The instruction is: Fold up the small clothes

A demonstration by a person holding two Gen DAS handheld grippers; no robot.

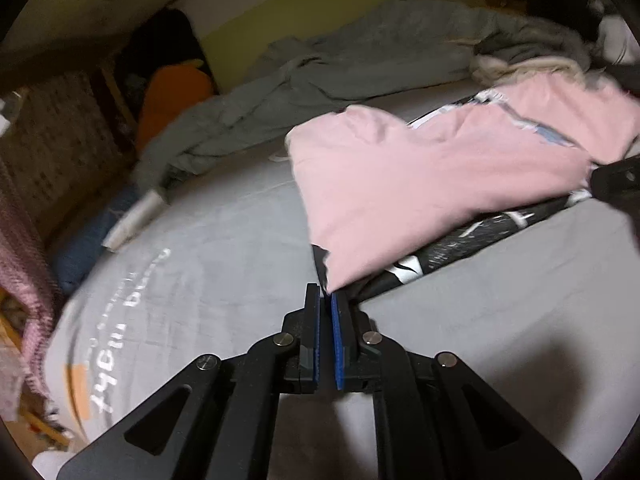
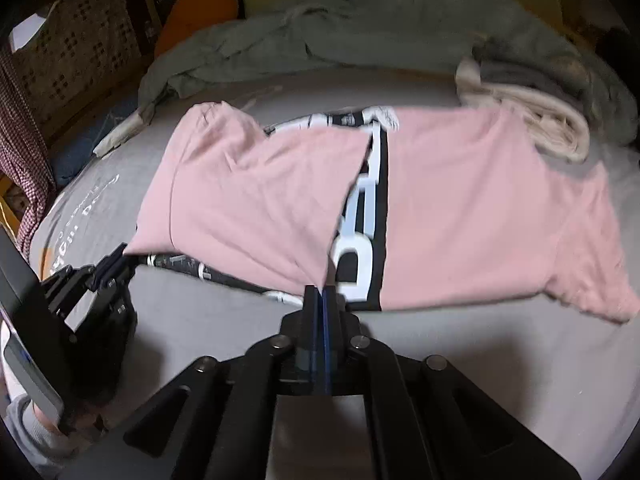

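Pink T-shirt [image 2: 460,208] spread across centre of grey bed sheet [image 2: 480,360], black-and-white print showing mid-frame. Left gripper [image 1: 325,300] clamped on pink corner at lower centre. Right gripper [image 2: 320,294] pinched shut on folded flap's corner. Grey blanket [image 2: 360,28] bunched along top; cream cloth [image 2: 552,120] upper right.

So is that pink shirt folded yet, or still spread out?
Partly folded: one side of the pink shirt is doubled over its printed front, both grippers pinching its corners.
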